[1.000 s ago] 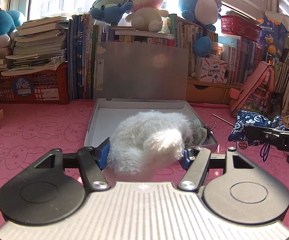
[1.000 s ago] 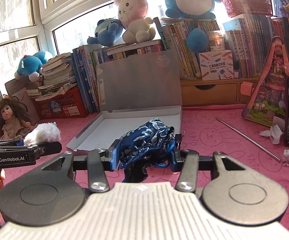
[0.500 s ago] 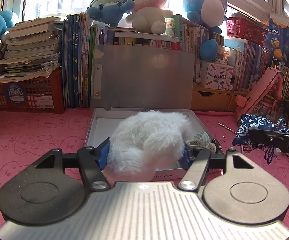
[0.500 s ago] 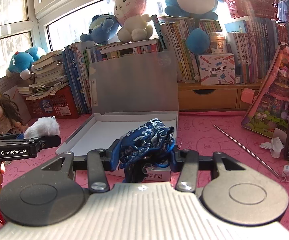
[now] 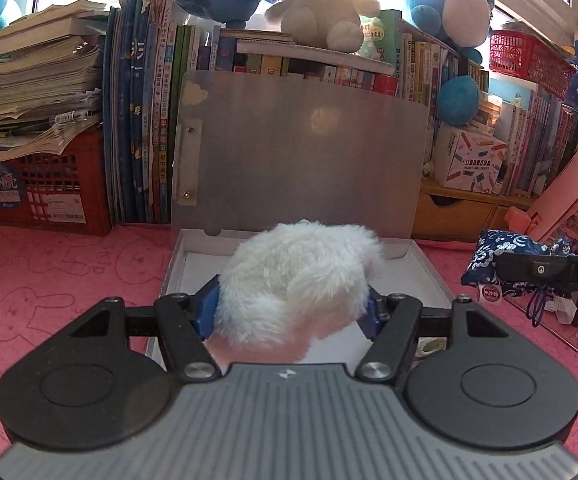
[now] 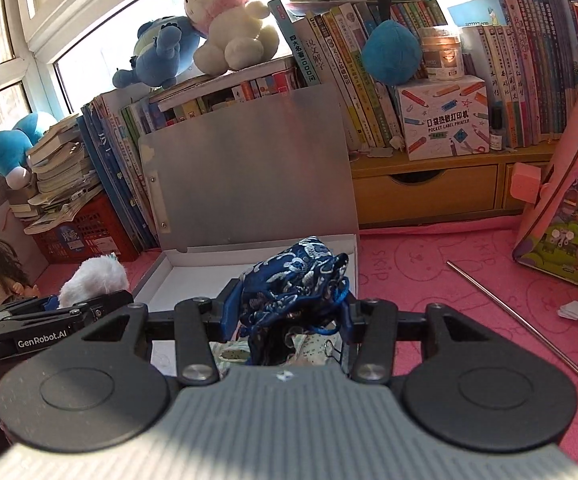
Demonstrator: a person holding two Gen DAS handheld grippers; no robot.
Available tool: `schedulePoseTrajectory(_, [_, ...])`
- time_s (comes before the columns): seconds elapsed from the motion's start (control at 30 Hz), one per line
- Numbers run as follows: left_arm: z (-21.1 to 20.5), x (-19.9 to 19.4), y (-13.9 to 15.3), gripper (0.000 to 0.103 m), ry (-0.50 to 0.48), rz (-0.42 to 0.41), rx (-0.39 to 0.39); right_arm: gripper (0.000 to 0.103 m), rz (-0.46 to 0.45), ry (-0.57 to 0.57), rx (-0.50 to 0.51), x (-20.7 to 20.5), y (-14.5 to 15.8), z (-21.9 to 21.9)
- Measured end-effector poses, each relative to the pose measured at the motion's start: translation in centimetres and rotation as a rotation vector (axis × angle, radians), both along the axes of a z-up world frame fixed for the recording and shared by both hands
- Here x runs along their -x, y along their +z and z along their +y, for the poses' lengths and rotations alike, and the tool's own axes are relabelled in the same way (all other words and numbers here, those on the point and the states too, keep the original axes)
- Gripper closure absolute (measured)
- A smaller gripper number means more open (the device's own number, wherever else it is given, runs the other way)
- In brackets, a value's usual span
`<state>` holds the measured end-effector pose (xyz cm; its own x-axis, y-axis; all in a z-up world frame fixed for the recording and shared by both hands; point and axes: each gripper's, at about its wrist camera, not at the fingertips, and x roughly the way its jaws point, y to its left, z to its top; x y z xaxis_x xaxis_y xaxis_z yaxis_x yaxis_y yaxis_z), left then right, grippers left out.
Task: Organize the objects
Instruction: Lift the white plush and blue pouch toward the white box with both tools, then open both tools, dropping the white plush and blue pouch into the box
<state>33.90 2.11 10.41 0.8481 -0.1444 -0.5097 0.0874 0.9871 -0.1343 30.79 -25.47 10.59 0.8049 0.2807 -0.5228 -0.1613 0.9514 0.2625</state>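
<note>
Left wrist view, centre of frame: your left hand-held gripper (image 5: 291,310) was clamped on the pompom (image 5: 295,284), a white fluffy ball held above the near part of the open box (image 5: 429,268). Right wrist view, centre: your right hand-held gripper (image 6: 287,310) was clamped on the pouch (image 6: 295,280), a blue embroidered cloth bag, also over the box (image 6: 249,262), whose lid (image 6: 249,168) stood upright against the books (image 6: 341,76). In the lower centre of that view, a pale speckled item lay under the pouch; what it was could not be told.

Handling, as judged: both things looked light, soft and not fragile. The pompom's fur compressed between the blue pads, so a hold across its middle suited it; the long pile might have slipped if pinched at the edge. The pouch was limp and bunched, with a cord hanging loose; a grip on the gathered bulk seemed safer than on the cord. The pink tabletop (image 6: 429,276) lay around the box.
</note>
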Motion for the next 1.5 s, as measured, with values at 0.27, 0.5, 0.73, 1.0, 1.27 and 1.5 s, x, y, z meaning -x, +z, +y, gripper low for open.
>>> schedulePoseTrajectory(0.27, [1.0, -4.3, -2.7, 0.033, 0.029, 0.054, -0.043, 0.052, 0.062, -0.003, -0.005, -4.3, -2.9, 0.9])
schedulePoseTrajectory(0.5, [1.7, -6.8, -4.2, 0.033, 0.021, 0.070, -0.052, 0.052, 0.083, 0.004, 0.005, -7.0, -4.9, 1.0])
schedulePoseTrajectory(0.73, [2.0, -8.6, -5.5, 0.032, 0.019, 0.089, -0.063, 0.052, 0.094, 0.004, -0.008, -9.3, -6.0, 1.2])
schedulePoseTrajectory(1.0, [2.1, -9.5, -6.6, 0.032, 0.016, 0.104, -0.081, 0.052, 0.110, 0.014, 0.006, -10.6, -7.5, 1.7])
schedulePoseTrajectory(1.27, [1.9, -9.7, -6.9, 0.032, 0.022, 0.110, -0.112, 0.048, 0.127, 0.016, 0.029, -10.9, -8.5, 2.4])
schedulePoseTrajectory(1.5, [1.5, -8.9, -5.7, 0.024, 0.010, 0.099, -0.126, 0.024, 0.106, 0.011, 0.027, -10.1, -7.9, 2.5])
